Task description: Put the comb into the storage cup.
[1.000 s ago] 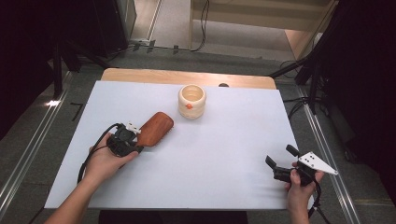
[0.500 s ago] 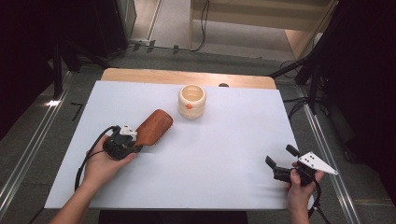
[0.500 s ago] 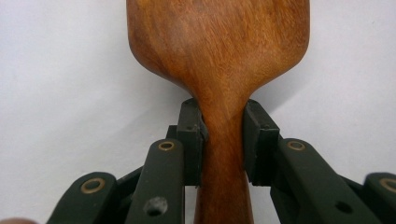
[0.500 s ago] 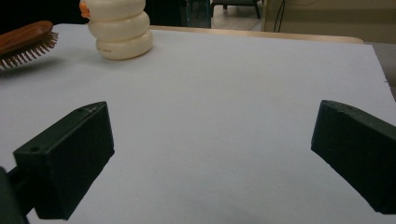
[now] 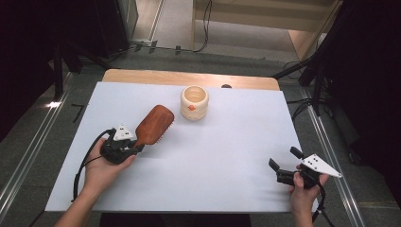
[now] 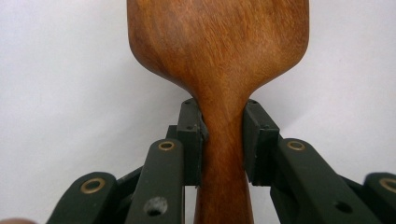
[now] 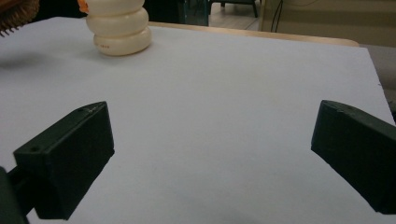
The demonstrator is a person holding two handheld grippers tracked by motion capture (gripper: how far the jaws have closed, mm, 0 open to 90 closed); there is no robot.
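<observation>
The table (image 5: 227, 156) is covered in a plain white sheet. The landmark here is the cream ribbed cup (image 5: 194, 102) sitting toward its far edge.

The wooden hairbrush (image 5: 153, 125) hangs just left of the cup and a bit nearer the person, lifted off the sheet with its bristles tilted toward the cup. Looks like solid wood, so stiff and fairly light, though head-heavy. The finish is smooth and probably a bit slippery.

The left gripper (image 5: 124, 145) has its fingers (image 6: 191, 135) clamped on the narrow neck where the handle meets the paddle. That's a sensible spot: the flare above should stop it from sliding out.

The right gripper (image 5: 283, 166) rests well to the right of the cup, near the table's front edge, fingers (image 7: 70, 161) spread wide with nothing between them.
</observation>
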